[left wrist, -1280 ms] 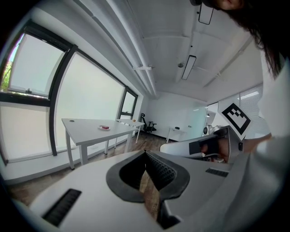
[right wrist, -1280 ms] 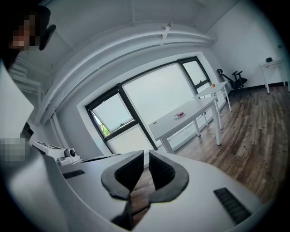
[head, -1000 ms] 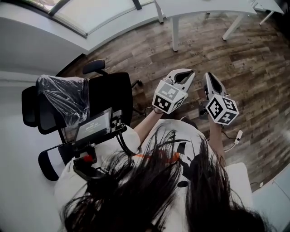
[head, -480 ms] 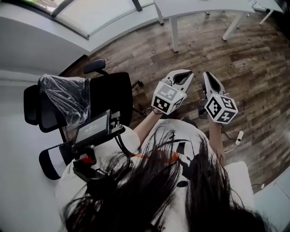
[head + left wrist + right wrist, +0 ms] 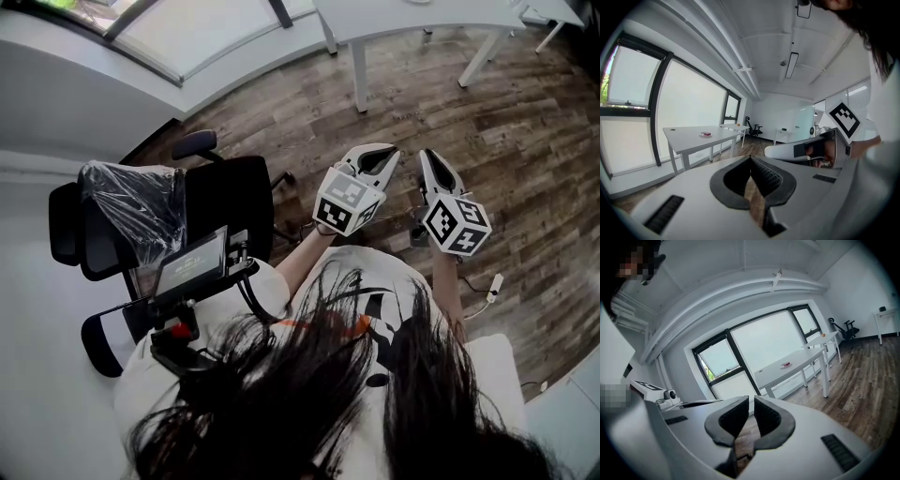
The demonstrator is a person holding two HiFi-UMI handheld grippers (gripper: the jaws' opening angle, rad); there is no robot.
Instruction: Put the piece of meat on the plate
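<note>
Your left gripper point(image 5: 751, 158) and right gripper point(image 5: 751, 399) are closed and empty; the meat point(image 5: 706, 134) on the tabletop point(image 5: 682, 135) is too small to tell its direction.

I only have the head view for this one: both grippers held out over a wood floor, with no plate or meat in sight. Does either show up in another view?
Observer: Yes. The left gripper view shows a small plate holding something red. It is too small to tell whether it is meat.
Operator: Where does it sit?
Observer: On a long white table, well ahead of the grippers.
Operator: Is anything between the jaws?
Observer: No. The left gripper has its jaws together at the tips, and the right gripper is shut too. Both are empty.
</note>
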